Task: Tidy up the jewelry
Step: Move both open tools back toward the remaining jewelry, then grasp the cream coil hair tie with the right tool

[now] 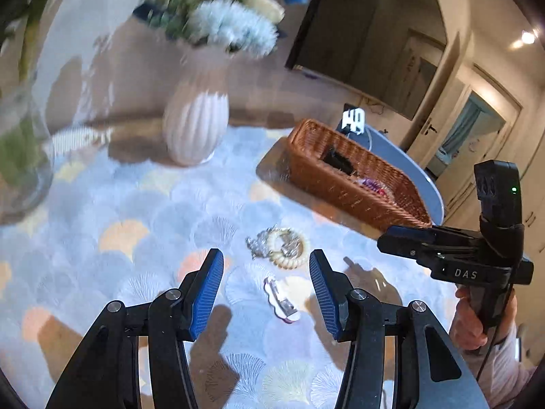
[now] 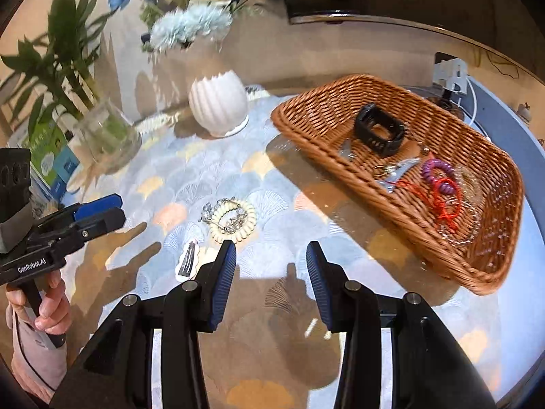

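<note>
left wrist view reads "das" on the right tool (image 1: 386, 238).

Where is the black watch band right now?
The black watch band lies inside the wicker basket, in the right wrist view's upper right, beside silver clips and a purple coil tie.

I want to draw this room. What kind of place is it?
Probably a living room in a home. A big dark TV screen hangs on the wall, a white vase of flowers stands on the patterned table, and a doorway leads to another room.
</note>
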Demonstrator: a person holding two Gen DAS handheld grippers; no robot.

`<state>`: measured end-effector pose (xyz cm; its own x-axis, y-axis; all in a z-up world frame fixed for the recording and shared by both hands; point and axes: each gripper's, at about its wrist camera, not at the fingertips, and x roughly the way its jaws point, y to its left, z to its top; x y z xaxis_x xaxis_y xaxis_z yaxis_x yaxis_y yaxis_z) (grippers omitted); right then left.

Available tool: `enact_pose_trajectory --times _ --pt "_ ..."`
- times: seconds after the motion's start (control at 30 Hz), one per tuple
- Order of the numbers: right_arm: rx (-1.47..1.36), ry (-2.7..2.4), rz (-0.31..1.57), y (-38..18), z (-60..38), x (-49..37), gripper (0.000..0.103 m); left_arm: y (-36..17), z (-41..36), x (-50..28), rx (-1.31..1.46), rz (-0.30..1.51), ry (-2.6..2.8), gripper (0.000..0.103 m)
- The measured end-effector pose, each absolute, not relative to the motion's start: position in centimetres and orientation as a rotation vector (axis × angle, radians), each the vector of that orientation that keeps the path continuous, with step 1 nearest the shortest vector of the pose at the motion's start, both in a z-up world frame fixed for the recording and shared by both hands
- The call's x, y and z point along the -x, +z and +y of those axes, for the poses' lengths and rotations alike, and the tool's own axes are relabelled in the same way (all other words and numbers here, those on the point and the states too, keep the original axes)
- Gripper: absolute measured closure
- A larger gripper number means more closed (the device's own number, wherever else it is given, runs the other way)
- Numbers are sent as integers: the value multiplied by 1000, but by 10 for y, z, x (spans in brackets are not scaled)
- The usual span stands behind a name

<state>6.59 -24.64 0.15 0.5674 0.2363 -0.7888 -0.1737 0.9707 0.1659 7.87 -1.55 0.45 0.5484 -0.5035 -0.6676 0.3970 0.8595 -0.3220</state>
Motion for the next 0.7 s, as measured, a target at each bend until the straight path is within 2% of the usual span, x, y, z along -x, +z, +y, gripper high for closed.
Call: enact_pose_trajectory --times 0.1,0.27,0.7 --pt "-82 243 960 -8 -239 -76 58 -3 -17 -96 188 868 -499 49" --pt "-91 255 1003 -30 -225 -95 73 -16 -26 -126 260 893 -478 49" --pt "-90 283 1024 -52 -207 -137 73 -40 -34 -129 136 878 -339 49"
